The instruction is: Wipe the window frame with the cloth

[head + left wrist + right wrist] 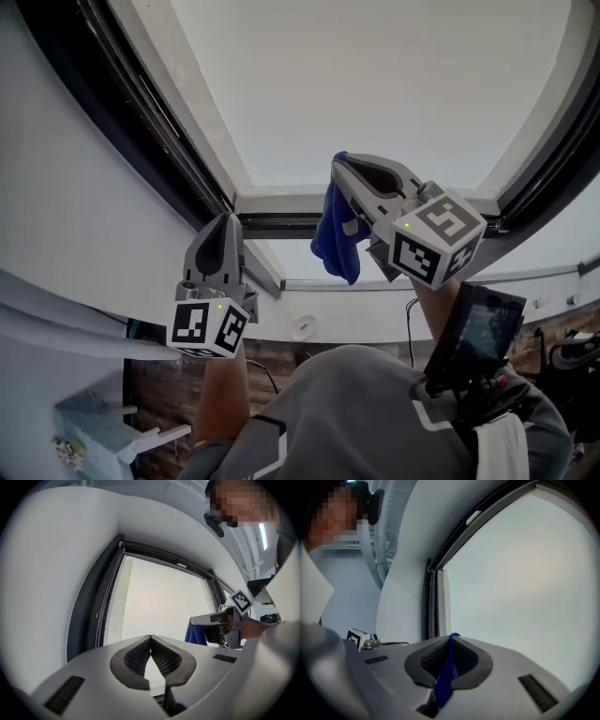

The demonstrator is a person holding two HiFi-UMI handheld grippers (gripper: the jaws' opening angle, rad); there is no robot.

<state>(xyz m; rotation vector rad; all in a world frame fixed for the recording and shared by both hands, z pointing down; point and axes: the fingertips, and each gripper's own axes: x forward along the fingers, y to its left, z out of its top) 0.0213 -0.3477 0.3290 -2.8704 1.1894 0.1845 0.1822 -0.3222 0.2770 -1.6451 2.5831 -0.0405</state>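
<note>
The left gripper (225, 221) sits at about 8 o'clock in the head view. Its jaws are pressed together with nothing between them, as the left gripper view (150, 637) shows. It looks spare for this step and is best kept off the glass and out of the wiping path.

The dark window frame (117, 94) runs from 11 o'clock down toward the middle, where it meets a crosswise rail. The corner where they meet lies between the two grippers.

The right gripper (340, 162), just right of centre, has its jaws clamped on the blue cloth (335, 239). In its own view (451, 637) only a small tip of cloth pokes past the jaw ends. Most of the cloth hangs loose toward 6 o'clock, in front of the rail. Whether the cloth touches the frame cannot be told.

To wipe well, I would judge:
- Turn the right wrist so the hanging bulk of the cloth meets the frame, not the hard jaw ends.
- Press lightly and draw along the rail in one line.
- Work into the corner groove.
- Keep the grip firm so the cloth does not slip out.
</note>
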